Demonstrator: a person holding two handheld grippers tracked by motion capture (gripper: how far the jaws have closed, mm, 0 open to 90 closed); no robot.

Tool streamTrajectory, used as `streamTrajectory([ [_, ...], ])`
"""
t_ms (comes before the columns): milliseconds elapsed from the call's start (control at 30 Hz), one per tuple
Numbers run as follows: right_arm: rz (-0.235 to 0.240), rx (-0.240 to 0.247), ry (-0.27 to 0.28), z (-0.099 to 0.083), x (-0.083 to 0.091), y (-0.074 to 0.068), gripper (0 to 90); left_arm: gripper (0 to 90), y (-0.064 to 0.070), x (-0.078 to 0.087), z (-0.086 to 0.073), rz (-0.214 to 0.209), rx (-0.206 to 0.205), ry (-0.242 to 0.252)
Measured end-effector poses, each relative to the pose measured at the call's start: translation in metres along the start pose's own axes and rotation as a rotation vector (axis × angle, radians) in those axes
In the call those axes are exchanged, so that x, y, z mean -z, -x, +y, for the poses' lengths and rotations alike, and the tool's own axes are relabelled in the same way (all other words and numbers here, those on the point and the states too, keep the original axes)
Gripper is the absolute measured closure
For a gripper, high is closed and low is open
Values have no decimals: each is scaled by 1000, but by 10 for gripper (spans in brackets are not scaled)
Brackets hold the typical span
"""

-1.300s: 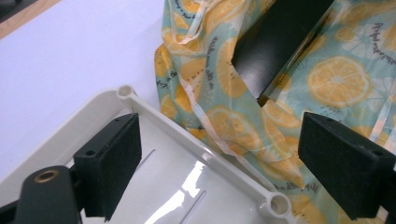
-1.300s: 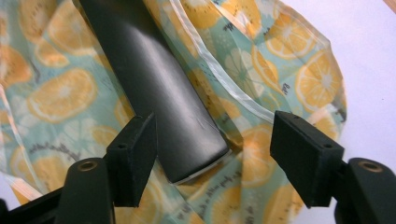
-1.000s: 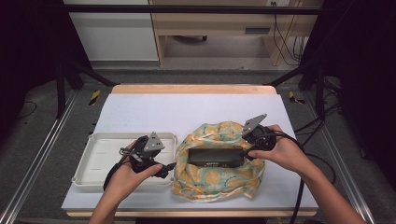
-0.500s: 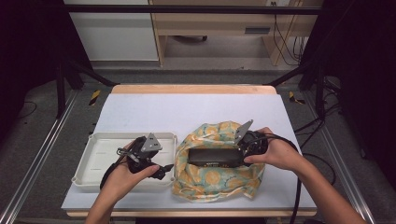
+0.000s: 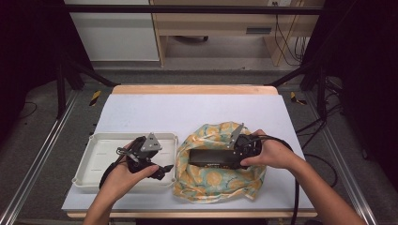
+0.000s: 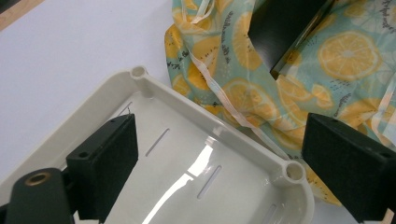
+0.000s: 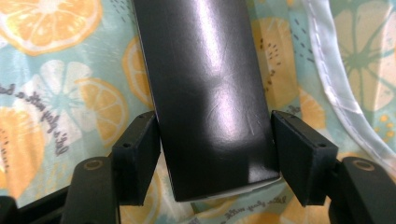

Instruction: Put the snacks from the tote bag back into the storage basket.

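Observation:
A long black box [image 5: 209, 158] lies on a lemon-print cloth [image 5: 211, 183] right of the table's middle. My right gripper [image 5: 231, 159] comes in from the box's right end. In the right gripper view its jaws press both long sides of the black box [image 7: 210, 93] near the end, so the right gripper [image 7: 215, 154] is shut on it, with cloth [image 7: 46, 93] underneath. My left gripper [image 5: 165, 169] hovers over the right end of a white tray [image 5: 91, 161]. It stands open [image 6: 219, 149] above the tray's corner [image 6: 224, 135], with nothing between the jaws. Beyond lie the cloth [image 6: 345, 51] and the box [image 6: 280, 28].
The white mat [image 5: 187, 112] covers the table, with bare room behind the tray and cloth. A white drawstring [image 6: 219, 88] trails along the cloth's edge near the tray. Cables run from both grippers toward the front edge.
My right gripper has slid left along the cloth and now has the box's right end between its jaws. The left gripper has barely moved over the tray.

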State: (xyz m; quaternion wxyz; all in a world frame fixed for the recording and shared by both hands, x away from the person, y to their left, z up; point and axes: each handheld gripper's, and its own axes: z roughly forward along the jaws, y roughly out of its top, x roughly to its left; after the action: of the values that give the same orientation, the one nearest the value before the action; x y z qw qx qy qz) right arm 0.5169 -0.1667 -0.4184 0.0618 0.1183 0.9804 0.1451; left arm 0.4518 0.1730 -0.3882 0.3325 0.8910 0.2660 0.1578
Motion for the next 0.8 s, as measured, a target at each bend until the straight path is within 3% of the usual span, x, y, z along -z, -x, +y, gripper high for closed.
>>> streamTrajectory([
  [233,14,-9,-16,0,-6,-1,350,107,1,1,1,-1,-4,-7],
  [533,38,33,-50,2,-20,3,381,107,2,5,-1,8,-6,-20],
  [567,43,17,-58,2,-19,2,390,107,2,6,-1,10,-6,-25],
  [800,17,54,-51,0,-14,-1,417,107,4,8,0,19,-10,-37],
])
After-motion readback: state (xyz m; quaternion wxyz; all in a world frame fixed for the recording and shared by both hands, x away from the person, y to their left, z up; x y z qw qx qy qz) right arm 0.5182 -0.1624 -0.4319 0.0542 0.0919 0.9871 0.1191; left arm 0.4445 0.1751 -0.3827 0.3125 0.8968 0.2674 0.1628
